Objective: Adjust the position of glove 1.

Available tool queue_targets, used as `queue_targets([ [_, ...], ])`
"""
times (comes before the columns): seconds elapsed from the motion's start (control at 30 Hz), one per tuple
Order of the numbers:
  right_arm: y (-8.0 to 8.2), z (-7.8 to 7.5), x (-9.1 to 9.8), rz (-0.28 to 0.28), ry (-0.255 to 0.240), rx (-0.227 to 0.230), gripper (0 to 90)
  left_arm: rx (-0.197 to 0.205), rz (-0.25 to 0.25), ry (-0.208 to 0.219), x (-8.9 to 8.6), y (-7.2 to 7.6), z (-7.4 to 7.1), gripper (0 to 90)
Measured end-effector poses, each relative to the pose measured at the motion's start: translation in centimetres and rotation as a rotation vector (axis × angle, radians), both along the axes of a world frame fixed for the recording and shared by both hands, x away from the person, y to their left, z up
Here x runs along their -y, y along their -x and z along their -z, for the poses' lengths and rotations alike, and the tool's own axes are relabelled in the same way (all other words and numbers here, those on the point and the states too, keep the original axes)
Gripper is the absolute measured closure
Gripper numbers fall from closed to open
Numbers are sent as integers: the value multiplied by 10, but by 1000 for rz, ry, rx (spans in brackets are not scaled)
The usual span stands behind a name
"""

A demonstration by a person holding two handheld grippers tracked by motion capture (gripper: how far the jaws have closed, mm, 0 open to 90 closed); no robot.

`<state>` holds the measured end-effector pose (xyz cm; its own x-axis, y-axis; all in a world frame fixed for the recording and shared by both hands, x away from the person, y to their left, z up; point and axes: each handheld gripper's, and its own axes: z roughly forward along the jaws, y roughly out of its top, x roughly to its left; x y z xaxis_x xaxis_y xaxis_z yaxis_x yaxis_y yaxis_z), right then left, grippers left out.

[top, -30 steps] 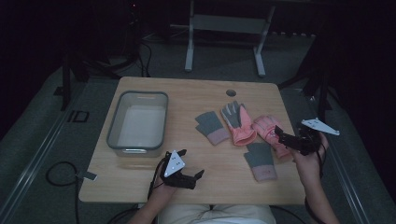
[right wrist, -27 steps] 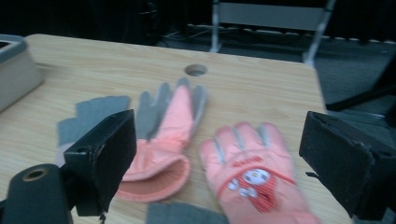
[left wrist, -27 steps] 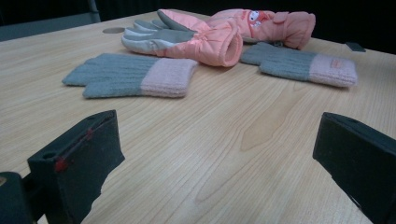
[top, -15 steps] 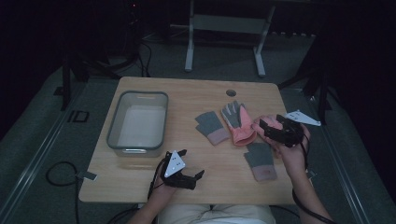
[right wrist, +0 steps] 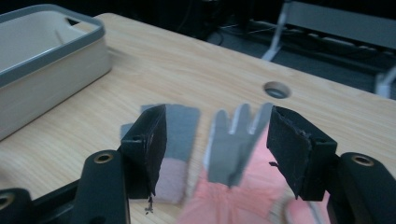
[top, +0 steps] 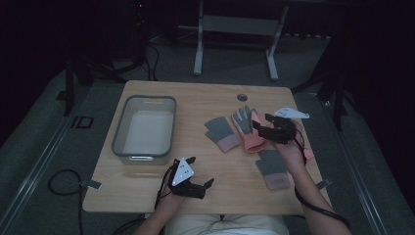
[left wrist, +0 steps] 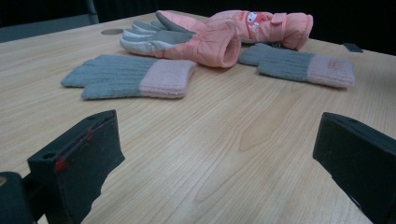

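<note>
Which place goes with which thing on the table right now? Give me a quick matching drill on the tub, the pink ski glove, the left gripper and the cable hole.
Things:
1. tub
2. pink ski glove
3. left gripper
4. cable hole

Places:
A. near the table's far edge
B. under the right gripper, whose jaws have just been closing and do not yet press it
C. left part of the table
D. near edge, jaws wide apart above bare wood

Pairs: 1-C, 2-B, 3-D, 4-A
</note>
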<state>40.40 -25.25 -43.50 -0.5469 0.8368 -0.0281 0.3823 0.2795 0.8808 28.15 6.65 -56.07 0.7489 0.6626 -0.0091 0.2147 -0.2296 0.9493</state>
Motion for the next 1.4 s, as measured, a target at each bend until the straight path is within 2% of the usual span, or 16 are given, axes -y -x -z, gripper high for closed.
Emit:
queue_targets([
  [0.2,-15,15,-21,-67,10,-66,457,0,1,2,0,0,0,7],
  [0.3,-23,23,-32,-104,6,-120,498,0,3,1,0,0,0,7],
  [0.37,-26,25,-36,-110,11,-129,498,0,3,1,0,0,0,7],
  [0.4,-32,31,-44,-129,29,-154,521,-1,5,2,0,0,0,7],
  [0.57,-47,41,-57,-180,21,-202,562,0,14,4,-1,0,0,7],
  [0.83,-64,56,-77,-221,65,-228,583,-2,11,10,-2,0,0,7],
  [0.97,-71,63,-87,-233,133,-216,611,-2,11,14,-2,1,0,7],
  [1.07,-78,67,-93,-245,164,-228,621,-3,10,17,-2,1,0,7],
  [1.2,-85,73,-98,-255,184,-256,623,-7,15,24,-3,0,0,7],
  [1.27,-91,78,-101,-252,197,-293,618,-9,15,26,-3,0,0,7],
  [1.4,-99,84,-104,-253,220,-325,620,-8,13,25,-3,0,0,7],
])
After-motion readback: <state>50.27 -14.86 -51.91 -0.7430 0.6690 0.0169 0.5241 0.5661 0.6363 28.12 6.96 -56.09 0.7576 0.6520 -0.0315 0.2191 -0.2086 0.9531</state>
